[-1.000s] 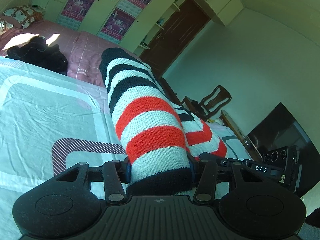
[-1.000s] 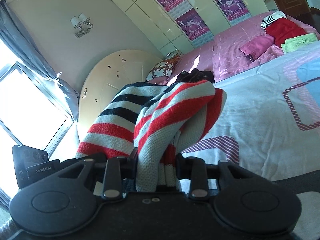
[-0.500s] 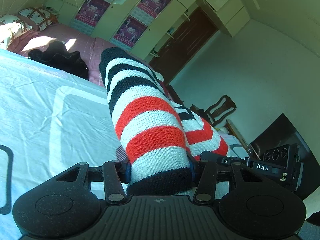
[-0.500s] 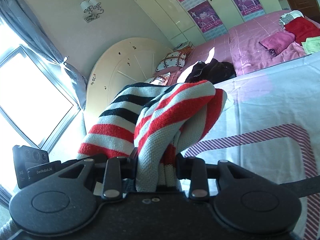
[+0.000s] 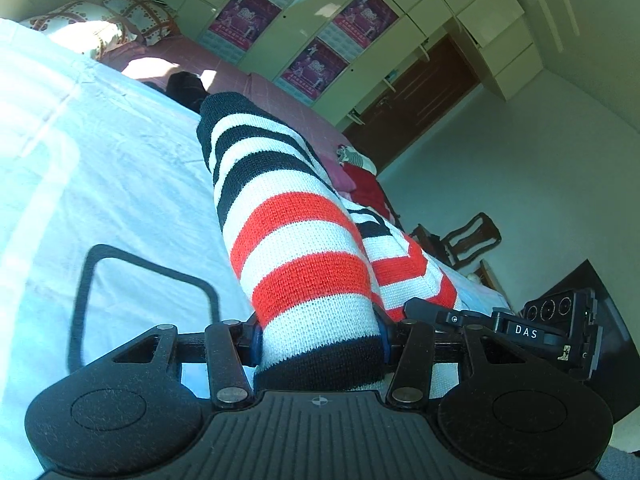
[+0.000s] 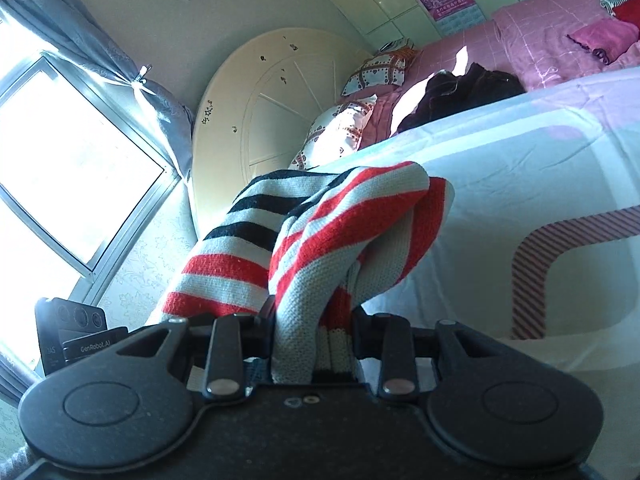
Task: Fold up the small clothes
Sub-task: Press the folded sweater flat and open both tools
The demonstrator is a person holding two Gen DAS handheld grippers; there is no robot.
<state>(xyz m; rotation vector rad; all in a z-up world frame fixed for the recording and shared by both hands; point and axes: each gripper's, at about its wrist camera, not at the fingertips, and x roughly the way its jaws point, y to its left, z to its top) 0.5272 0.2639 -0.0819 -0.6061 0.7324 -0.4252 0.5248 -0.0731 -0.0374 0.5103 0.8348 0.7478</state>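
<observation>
A small knitted sweater [image 5: 288,248] with red, white and black stripes is held up over the bed by both grippers. My left gripper [image 5: 318,344] is shut on its black-edged hem, and the cloth hides the fingertips. My right gripper [image 6: 314,332] is shut on a bunched fold of the same sweater [image 6: 320,232], which drapes forward over it. The other gripper's body shows at the right edge of the left wrist view [image 5: 552,328] and at the lower left of the right wrist view [image 6: 76,336].
A white sheet with rounded line patterns [image 5: 100,184] covers the bed. Behind it lie a pink bedspread [image 6: 532,40], a dark garment [image 6: 460,92], pillows [image 6: 340,132] and a red and pink clothes pile [image 6: 604,36]. A wooden chair [image 5: 468,240] stands by the wall.
Both grippers have moved over the bed with the sweater still held. The sheet patterns and the dark garment have shifted in view; the grip on the sweater is unchanged.
</observation>
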